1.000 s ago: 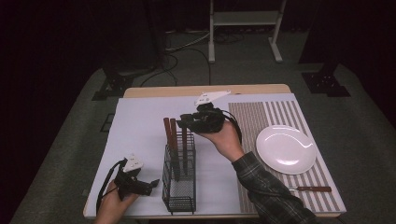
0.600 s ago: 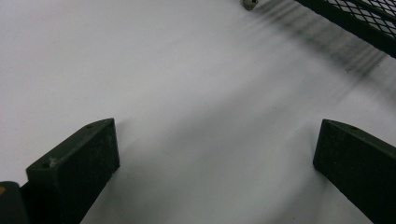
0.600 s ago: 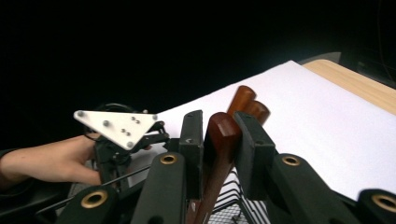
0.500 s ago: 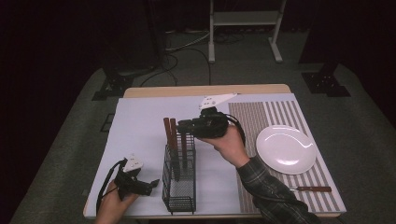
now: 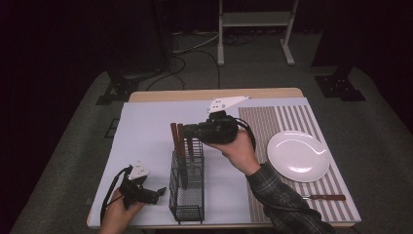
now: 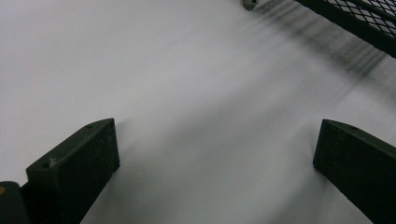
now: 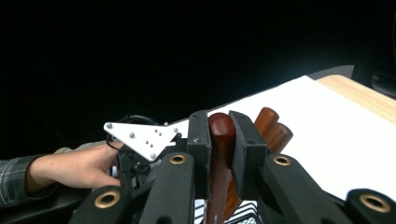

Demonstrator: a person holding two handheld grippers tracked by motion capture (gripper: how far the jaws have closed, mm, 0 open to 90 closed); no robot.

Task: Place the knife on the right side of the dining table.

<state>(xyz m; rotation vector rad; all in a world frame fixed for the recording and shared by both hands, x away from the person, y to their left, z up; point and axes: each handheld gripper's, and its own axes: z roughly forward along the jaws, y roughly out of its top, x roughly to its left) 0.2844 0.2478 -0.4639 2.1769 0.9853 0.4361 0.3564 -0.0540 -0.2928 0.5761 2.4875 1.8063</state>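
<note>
Right gripper (image 5: 191,130) sits over the far end of the black wire caddy (image 5: 187,187), jaws pointing left. Its jaws have just been closing and are now clamped on a wooden utensil handle (image 7: 220,135); in the right gripper view the rounded reddish-brown top shows squeezed between the two black pads. Two more wooden handles (image 7: 273,127) stand just beside it, touching or nearly so. From the high view, all of them stand upright in the caddy's far compartment, near the middle of the white mat (image 5: 146,131).

Left gripper (image 5: 158,192) rests at the near left, just left of the caddy, jaws spread wide with nothing between them but bare mat.

To the right, a white plate (image 5: 298,156) lies on a striped placemat (image 5: 292,119); another wooden-handled utensil (image 5: 324,197) lies flat near that mat's near edge.
</note>
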